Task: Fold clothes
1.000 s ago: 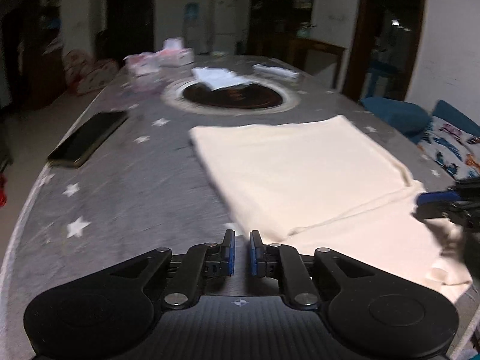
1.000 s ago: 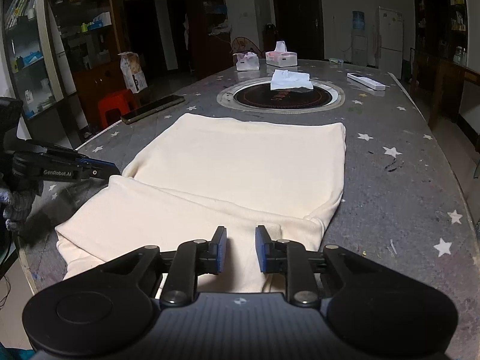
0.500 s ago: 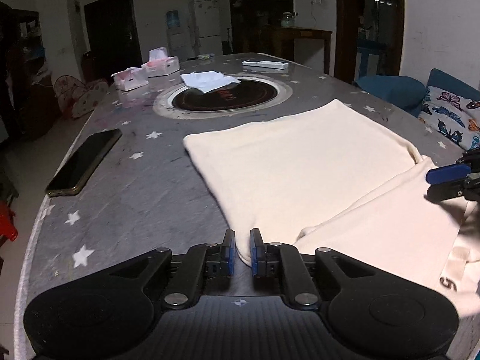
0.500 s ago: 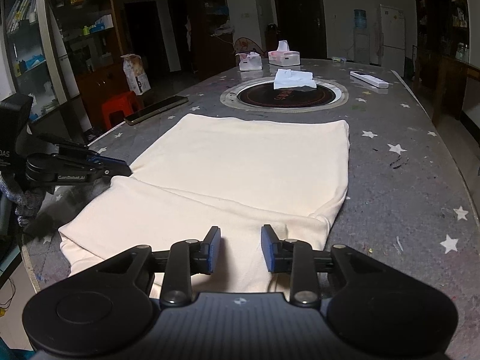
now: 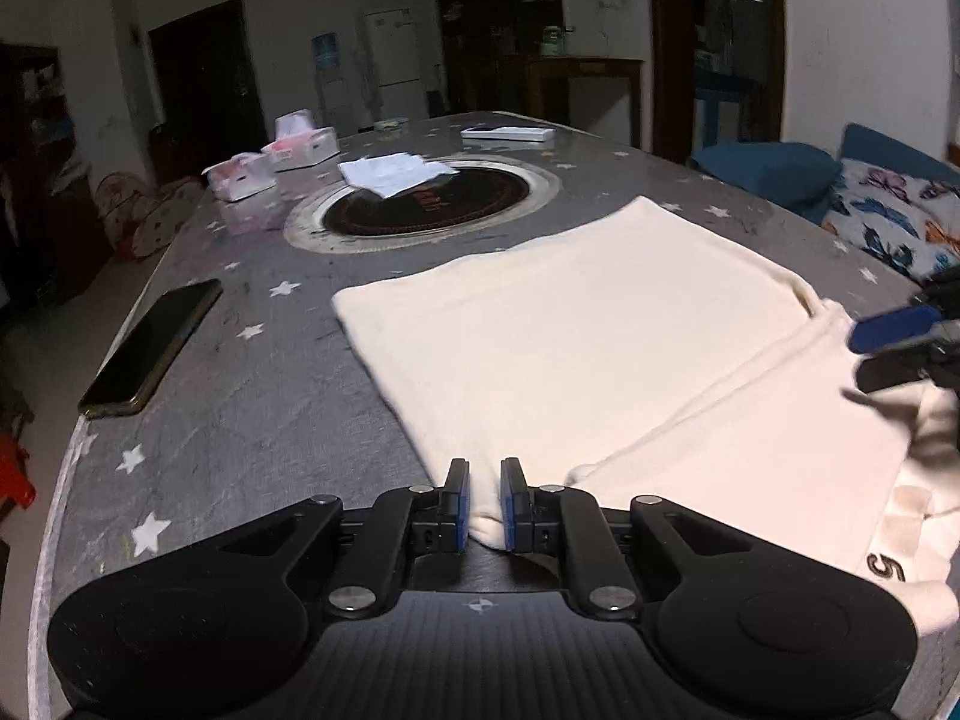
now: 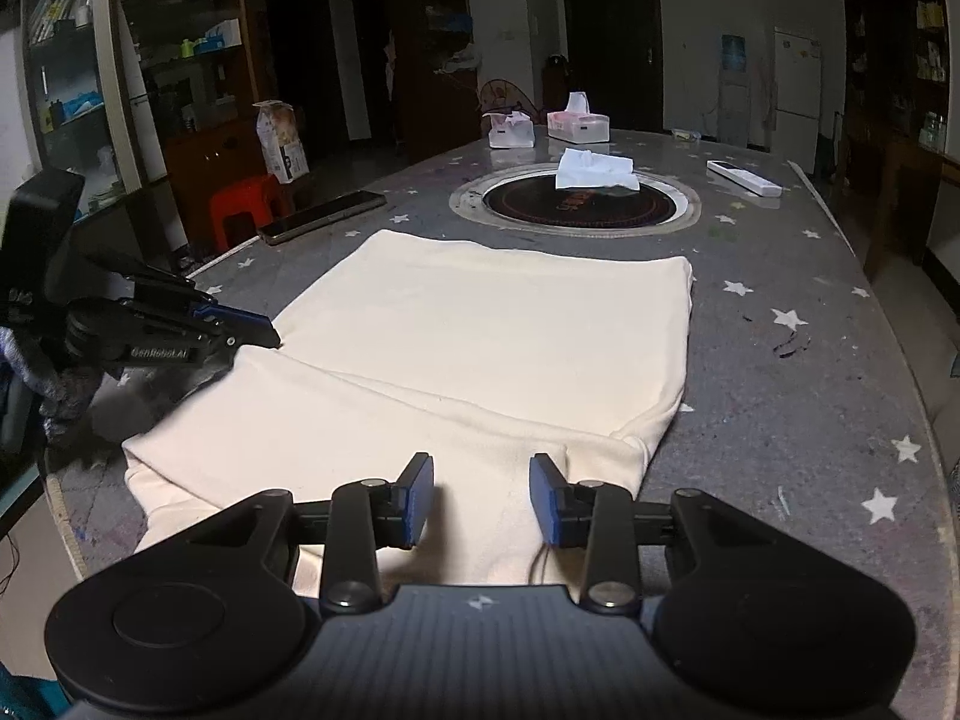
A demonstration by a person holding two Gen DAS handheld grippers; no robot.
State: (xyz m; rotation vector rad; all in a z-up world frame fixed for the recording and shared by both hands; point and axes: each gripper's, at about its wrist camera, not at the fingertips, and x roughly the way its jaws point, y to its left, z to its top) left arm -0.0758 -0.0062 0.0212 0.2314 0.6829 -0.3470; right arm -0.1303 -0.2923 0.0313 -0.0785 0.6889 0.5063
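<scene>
A cream garment [image 5: 570, 348] lies flat on the grey star-patterned table [image 5: 240, 420], its near part folded over into a band. My left gripper [image 5: 485, 498] sits at the garment's left near corner. Its jaws stand a narrow gap apart and the corner's edge shows in that gap. In the right wrist view the garment [image 6: 480, 348] spreads ahead, with the left gripper [image 6: 264, 336] tipped against its left edge. My right gripper [image 6: 483, 498] hovers over the folded band near the right corner. Its jaws are opening, with cloth below them and neither pad pressing. The right gripper [image 5: 858, 354] also shows from the left wrist view.
A dark phone [image 5: 153, 354] lies near the table's left edge. Beyond the garment is a round inset plate [image 5: 480, 204] with a white tissue [image 5: 390, 174] on it. Two tissue boxes [image 5: 303, 144] and a white remote [image 5: 507, 133] lie further back. A red stool [image 6: 243, 204] stands beside the table.
The right gripper's jaws have spread wider over the folded band. The left gripper has rolled level and the garment's corner now lies between its fingers.
</scene>
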